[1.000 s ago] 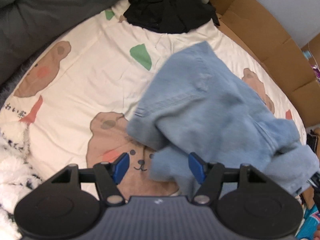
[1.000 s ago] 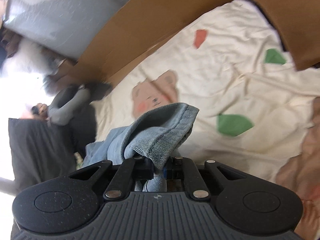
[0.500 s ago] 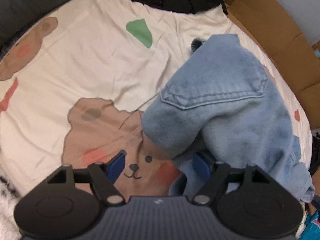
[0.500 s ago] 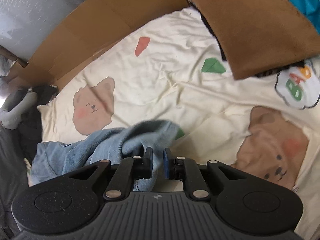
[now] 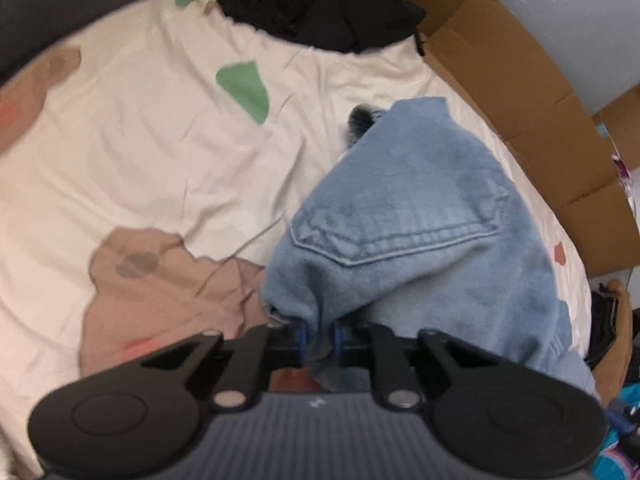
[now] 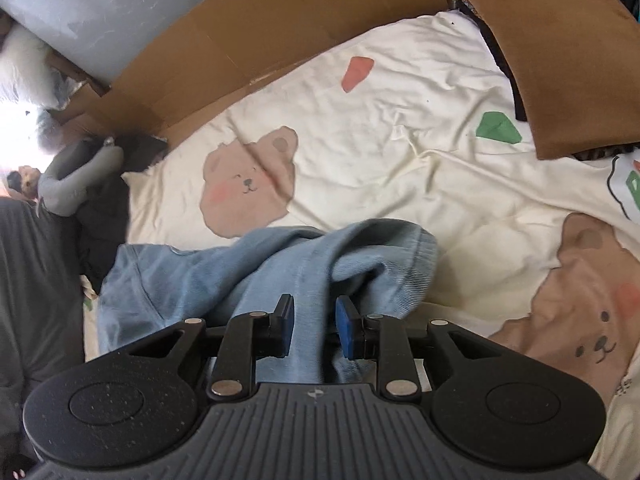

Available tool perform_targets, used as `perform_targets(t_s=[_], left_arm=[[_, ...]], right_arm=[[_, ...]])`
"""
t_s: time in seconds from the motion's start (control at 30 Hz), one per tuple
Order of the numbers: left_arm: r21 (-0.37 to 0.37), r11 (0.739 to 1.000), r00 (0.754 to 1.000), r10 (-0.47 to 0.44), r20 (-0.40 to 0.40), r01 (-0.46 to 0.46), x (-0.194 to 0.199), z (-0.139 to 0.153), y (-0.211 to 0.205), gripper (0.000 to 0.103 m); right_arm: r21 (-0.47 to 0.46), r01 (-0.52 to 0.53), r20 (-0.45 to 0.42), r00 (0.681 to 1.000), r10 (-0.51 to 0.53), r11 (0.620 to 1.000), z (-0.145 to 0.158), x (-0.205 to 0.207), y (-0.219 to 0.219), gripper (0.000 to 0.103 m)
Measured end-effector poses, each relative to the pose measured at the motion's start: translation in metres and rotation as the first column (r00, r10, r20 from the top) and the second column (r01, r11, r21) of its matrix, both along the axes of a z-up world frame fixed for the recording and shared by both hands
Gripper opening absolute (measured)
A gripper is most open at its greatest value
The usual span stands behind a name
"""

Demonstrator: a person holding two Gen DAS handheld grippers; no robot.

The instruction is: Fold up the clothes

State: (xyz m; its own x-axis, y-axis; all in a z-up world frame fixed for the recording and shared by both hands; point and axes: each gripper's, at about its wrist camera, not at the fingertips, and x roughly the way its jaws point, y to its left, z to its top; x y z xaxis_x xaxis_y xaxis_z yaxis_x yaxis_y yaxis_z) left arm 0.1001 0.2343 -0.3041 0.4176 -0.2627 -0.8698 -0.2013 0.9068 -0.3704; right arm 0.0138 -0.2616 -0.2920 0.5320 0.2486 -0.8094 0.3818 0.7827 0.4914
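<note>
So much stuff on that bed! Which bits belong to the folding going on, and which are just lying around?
In the job:
- denim garment
- left gripper, closing on its edge
- right gripper, opening, denim between

Lying about:
- black clothes
- cardboard
- brown cushion
- bear-print sheet

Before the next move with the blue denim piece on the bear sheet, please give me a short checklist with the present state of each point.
1. Left gripper closing on an edge of the denim garment: ok, cloth sits between the pads.
2. Right gripper letting go: ok, jaws opening, denim between them, pads not pressing.
3. Garment lying flat: not ok, it is bunched.
4. Free bear sheet beside the garment: ok.
5. Black clothes apart from the denim: ok.
6. Which part the left gripper holds: cannot tell.
</note>
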Motion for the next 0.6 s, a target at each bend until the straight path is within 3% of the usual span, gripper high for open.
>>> perform_targets(t_s=[0.17, 0.4, 0.6], left_arm=[[-0.039, 0.999, 0.997, -0.004, 0.077, 0.007, 0.001, 0.045, 0.004, 0.007], [-0.059, 0.989, 0.972, -0.120, 0.202, 0.134, 0.015, 0.118, -0.035, 0.004], [-0.034, 0.969, 0.945, -0.230, 0.233, 0.245, 0.029, 0.141, -0.081, 0.003]], right_arm=[[0.002, -0.034, 0.018, 0.999, 0.034, 0.999, 0.007, 0.002, 0.007, 0.025], [0.007, -0.038, 0.002, 0.999, 0.038, 0.999, 0.015, 0.001, 0.004, 0.025], [0.012, -0.062, 0.044, 0.997, 0.062, 0.998, 0.031, 0.000, 0.010, 0.025]])
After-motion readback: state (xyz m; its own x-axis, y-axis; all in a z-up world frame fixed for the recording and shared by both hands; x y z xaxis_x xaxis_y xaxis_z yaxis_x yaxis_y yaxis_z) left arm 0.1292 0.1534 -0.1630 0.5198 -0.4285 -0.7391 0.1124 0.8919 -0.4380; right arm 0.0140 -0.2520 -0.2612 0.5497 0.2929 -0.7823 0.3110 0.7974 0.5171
